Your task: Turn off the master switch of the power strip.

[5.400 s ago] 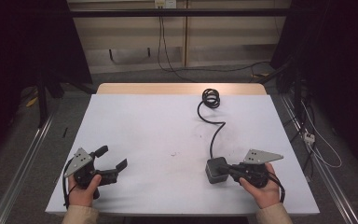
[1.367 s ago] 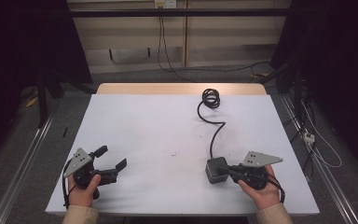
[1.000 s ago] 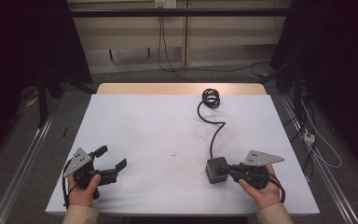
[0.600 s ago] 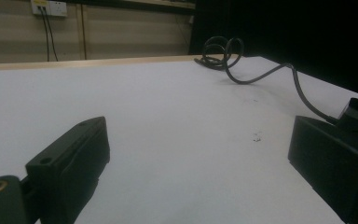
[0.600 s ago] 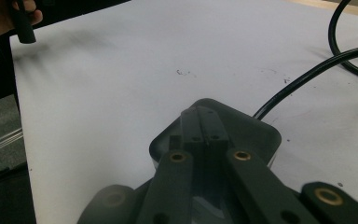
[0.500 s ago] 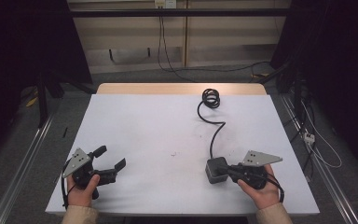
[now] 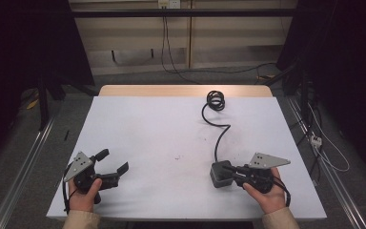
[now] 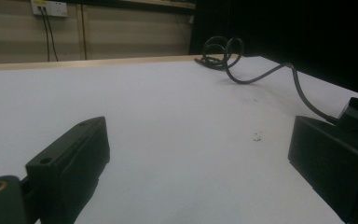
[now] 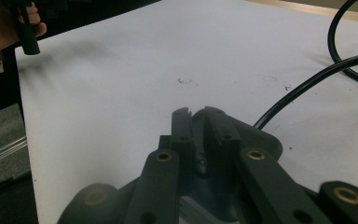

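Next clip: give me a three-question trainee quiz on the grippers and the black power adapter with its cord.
1. True or false: the left gripper is open and holds nothing.
2. What does the right gripper touch? A) the cord's coil B) the power adapter C) the table edge
3. Fill in: the cord runs from the adapter to a coil near the table's ____ edge.

Key: 1 true; 2 B; 3 far. In the right gripper view, the jaws stand nearly together on a small part at the adapter's near side; the white table is bare around the left gripper.
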